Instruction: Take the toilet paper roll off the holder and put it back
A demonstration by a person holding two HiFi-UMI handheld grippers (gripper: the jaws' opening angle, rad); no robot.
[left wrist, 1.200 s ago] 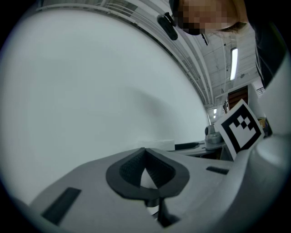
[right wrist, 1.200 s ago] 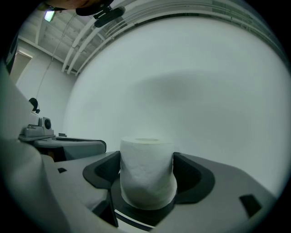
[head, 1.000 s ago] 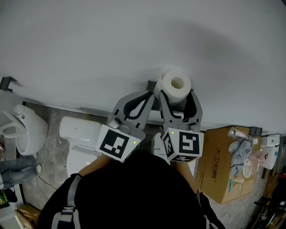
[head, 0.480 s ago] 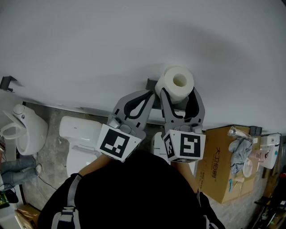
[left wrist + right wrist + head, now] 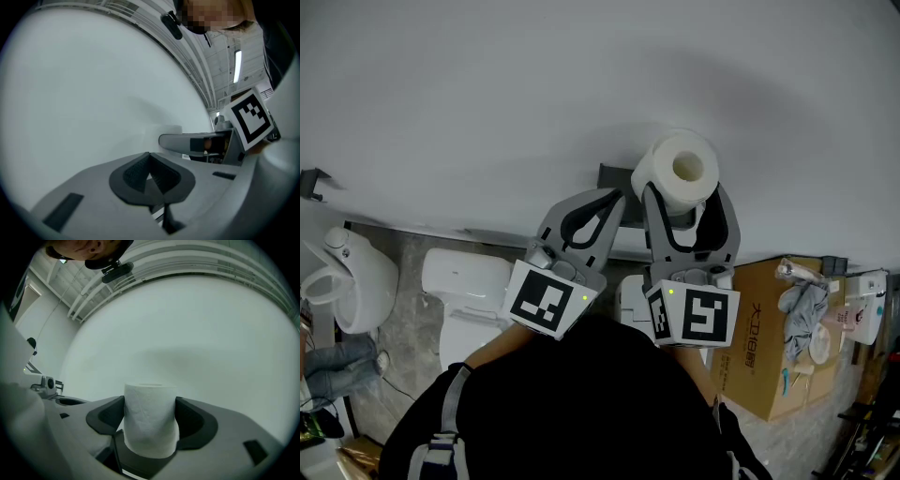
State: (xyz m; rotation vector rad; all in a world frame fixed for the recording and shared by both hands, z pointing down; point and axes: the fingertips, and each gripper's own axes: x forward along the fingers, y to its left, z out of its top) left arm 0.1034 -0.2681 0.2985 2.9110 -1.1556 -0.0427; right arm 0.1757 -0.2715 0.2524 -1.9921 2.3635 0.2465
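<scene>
The white toilet paper roll (image 5: 680, 173) stands upright between the fingers of my right gripper (image 5: 682, 199), which is shut on it close to the white wall. The right gripper view shows the roll (image 5: 150, 416) filling the gap between the dark pads (image 5: 105, 416). Just left of the roll, a dark end of the holder (image 5: 614, 176) sticks out from the wall. In the left gripper view the holder (image 5: 190, 141) is a bare grey arm. My left gripper (image 5: 586, 220) hangs below and left of the holder, shut on nothing (image 5: 151, 176).
Below are a white toilet (image 5: 469, 281) and a white fixture (image 5: 356, 277) at the far left. At the lower right stands a cardboard box (image 5: 764, 328) with cloth and bottles on top. The right gripper's marker cube (image 5: 251, 117) shows in the left gripper view.
My right gripper has carried the roll up and a little to the right, away from the holder. The left gripper has stayed where it was.
</scene>
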